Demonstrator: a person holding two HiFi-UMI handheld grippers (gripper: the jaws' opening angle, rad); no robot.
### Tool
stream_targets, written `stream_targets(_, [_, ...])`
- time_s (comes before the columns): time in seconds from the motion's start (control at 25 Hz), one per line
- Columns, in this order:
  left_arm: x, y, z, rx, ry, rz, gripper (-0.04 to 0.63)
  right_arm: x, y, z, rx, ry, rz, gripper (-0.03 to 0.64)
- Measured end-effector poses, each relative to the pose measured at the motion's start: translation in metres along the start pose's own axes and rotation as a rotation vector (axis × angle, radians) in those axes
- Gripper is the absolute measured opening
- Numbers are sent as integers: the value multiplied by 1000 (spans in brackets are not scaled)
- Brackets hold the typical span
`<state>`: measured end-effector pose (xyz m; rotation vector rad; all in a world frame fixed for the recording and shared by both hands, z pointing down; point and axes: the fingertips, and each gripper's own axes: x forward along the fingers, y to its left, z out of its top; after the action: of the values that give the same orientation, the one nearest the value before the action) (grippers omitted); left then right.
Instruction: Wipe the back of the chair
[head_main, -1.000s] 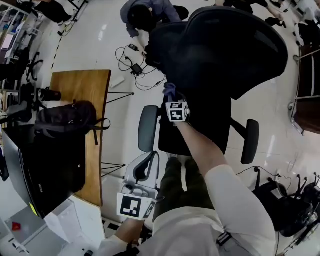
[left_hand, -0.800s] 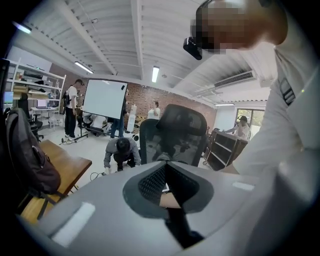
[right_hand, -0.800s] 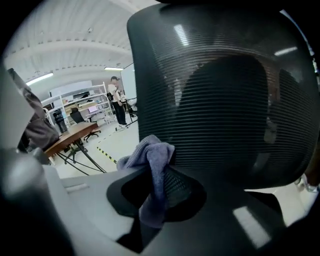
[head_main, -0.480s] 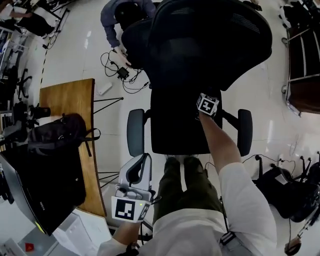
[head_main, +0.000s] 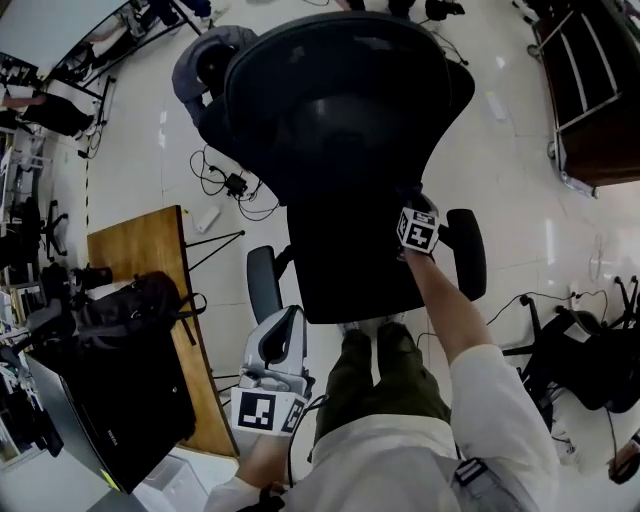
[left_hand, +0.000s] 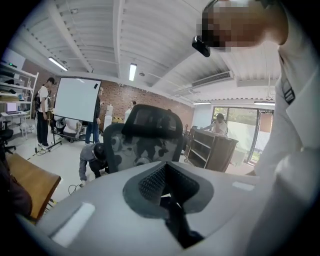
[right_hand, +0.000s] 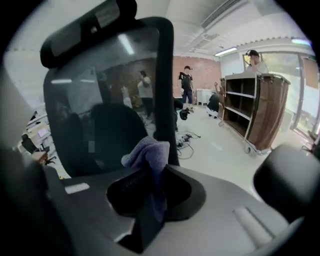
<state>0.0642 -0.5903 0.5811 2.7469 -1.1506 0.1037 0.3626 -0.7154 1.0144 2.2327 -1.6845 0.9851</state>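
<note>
Jaws of the right gripper (right_hand: 151, 172) are clamped on a purple cloth (right_hand: 146, 151). Its loose bunch sticks out past the tips, so that fabric, not plastic, meets the chair (left_hand: 145, 145). That bunch appears to rest against the right-hand frame of the chair back (right_hand: 102, 112), low on the mesh. The head view puts the same gripper at the back's lower right edge, above the seat (head_main: 350, 275) and just beside the right armrest (head_main: 465, 250). Holding the cloth by one end leaves a soft pad free to drag along the frame, and the outstretched arm suits a sweep across or up the back. My reading is that wiping is under way at the right edge, with much of the mesh and the headrest (right_hand: 87, 25) yet to be covered.

The left gripper (left_hand: 167, 195) has its jaws together with nothing between them. It hangs low beside the person's left leg, pointed toward the chair but well apart from it, apparently parked because one cloth needs only one tool. It could steady the chair, which may roll or swivel under a push.

Further out, a wooden tabletop (head_main: 140, 250) carrying a dark bag (head_main: 130, 300) stands to the left. A person (head_main: 205, 65) crouches on the floor beyond the chair near some cables, and a brown cart (right_hand: 255, 110) stands at the right.
</note>
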Motion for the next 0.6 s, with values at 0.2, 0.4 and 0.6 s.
stream_targets(0.2, [-87, -29, 37, 11, -31, 41, 52, -252, 102, 76, -83, -288, 204, 49])
stream_targets(0.4, [-230, -60, 20, 112, -284, 67, 52, -537, 173, 94, -188, -707, 333, 51])
stream_targets(0.6, [-331, -83, 19, 164, -390, 48, 52, -734, 229, 53, -307, -964, 394, 52])
